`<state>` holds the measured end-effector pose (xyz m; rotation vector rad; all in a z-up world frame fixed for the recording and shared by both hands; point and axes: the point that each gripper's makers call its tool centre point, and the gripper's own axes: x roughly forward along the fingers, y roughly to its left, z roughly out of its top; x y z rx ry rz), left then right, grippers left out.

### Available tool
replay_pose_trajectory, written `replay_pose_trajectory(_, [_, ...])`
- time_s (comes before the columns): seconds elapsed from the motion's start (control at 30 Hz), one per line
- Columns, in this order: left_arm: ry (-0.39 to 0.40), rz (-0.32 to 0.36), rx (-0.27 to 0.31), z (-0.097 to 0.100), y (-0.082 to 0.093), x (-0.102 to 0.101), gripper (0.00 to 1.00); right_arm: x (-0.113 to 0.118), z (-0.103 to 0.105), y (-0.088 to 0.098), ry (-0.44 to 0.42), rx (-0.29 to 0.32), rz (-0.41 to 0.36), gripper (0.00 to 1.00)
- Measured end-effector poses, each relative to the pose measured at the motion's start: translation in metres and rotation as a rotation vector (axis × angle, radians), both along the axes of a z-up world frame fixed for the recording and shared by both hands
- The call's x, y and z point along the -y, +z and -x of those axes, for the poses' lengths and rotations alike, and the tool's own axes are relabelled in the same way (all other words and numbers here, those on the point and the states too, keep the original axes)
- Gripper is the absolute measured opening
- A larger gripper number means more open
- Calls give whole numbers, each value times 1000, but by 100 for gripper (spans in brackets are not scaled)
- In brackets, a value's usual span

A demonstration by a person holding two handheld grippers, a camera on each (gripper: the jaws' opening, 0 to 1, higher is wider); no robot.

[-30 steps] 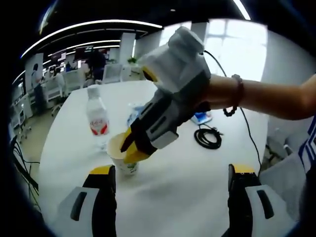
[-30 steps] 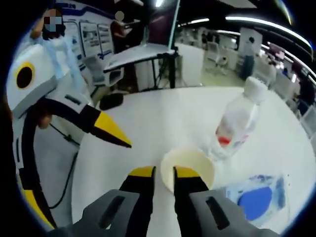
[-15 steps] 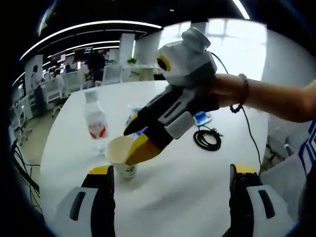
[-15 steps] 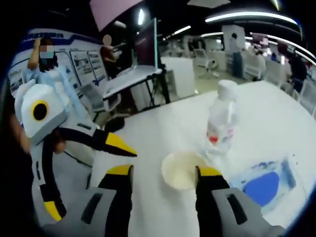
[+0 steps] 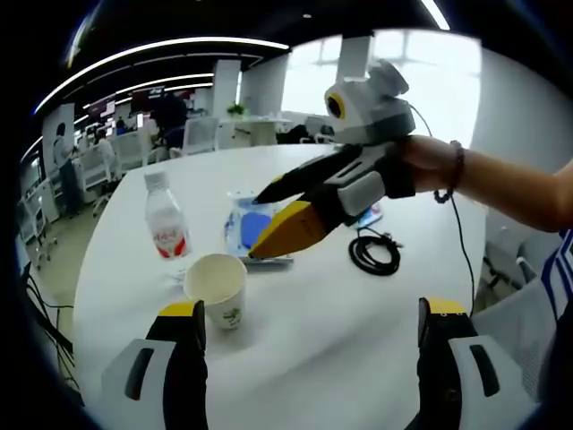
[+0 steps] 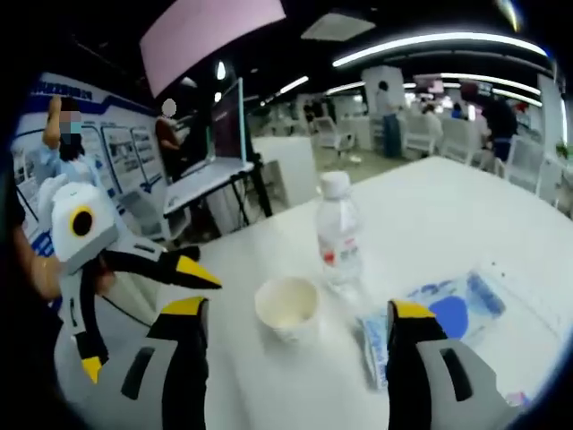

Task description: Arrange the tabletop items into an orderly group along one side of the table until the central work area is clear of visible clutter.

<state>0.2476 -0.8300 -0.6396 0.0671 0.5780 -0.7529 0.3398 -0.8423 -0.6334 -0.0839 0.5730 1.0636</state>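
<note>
Cup [image 6: 286,308] stands upright, mouth up, beside upright bottle [image 6: 339,235]; both tools' jaws spread, gripping nothing.

On a white round desk [image 5: 304,305], a cream paper cup [image 5: 218,288] with a small green print stands upright, just beside a clear plastic water bottle [image 5: 165,218] with a red label and white cap. A blue-and-clear flat packet [image 5: 247,229] lies behind the cup, and a coiled black cable [image 5: 375,253] rests to the right. The left tongs [image 5: 309,318] stand wide apart at the bottom edge, holding nothing. The right tongs [image 5: 258,226], white with yellow tips, hang parted above the packet, held by a hand with a beaded bracelet [image 5: 457,166].
</note>
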Motion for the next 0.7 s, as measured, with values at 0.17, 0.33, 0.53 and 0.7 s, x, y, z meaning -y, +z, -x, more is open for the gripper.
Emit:
replay_pose_trajectory(0.17, [-17,8,3,0,7,10,97,20,-6,-2,-46,3,-1,91])
replay_pose_trajectory(0.33, [-30,4,10,-4,9,16,96,39,-11,-1,-76,21,3,98])
replay_pose_trajectory(0.53, [-34,13,10,-6,12,24,95,63,-20,0,-119,36,9,100])
replay_pose_trajectory(0.7, [-40,29,4,-9,12,33,94,81,-27,1,-148,42,11,100])
